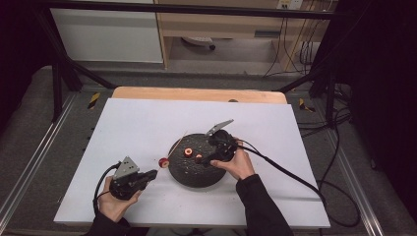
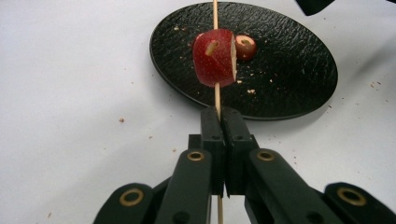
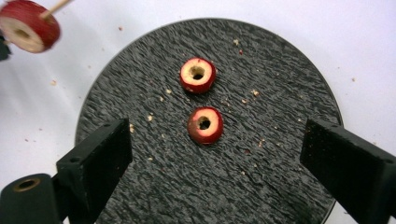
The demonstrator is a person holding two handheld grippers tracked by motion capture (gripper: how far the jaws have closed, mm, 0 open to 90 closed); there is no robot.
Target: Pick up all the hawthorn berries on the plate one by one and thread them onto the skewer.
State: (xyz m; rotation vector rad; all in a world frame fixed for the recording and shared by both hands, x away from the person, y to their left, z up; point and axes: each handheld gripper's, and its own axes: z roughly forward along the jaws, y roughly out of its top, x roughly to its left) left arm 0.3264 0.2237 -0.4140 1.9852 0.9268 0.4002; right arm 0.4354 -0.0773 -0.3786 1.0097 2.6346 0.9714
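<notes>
My left tool (image 2: 219, 122) was pinching a wooden skewer (image 2: 216, 95), one apple slice (image 2: 215, 58) threaded on it, its long axis pointing to twelve o'clock over the black plate (image 2: 299, 70). My right tool (image 3: 215, 161) hung spread wide above the nearer loose slice (image 3: 205, 125), with another slice (image 3: 198, 74) just beyond. That hand was closer; the white tabletop (image 1: 147, 123) around lay open.

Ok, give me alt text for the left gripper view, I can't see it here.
The left gripper is shut on a thin wooden skewer that runs up through a red fruit slice. Behind it a black plate sits on a white table, with another cored slice and crumbs on it.
</notes>
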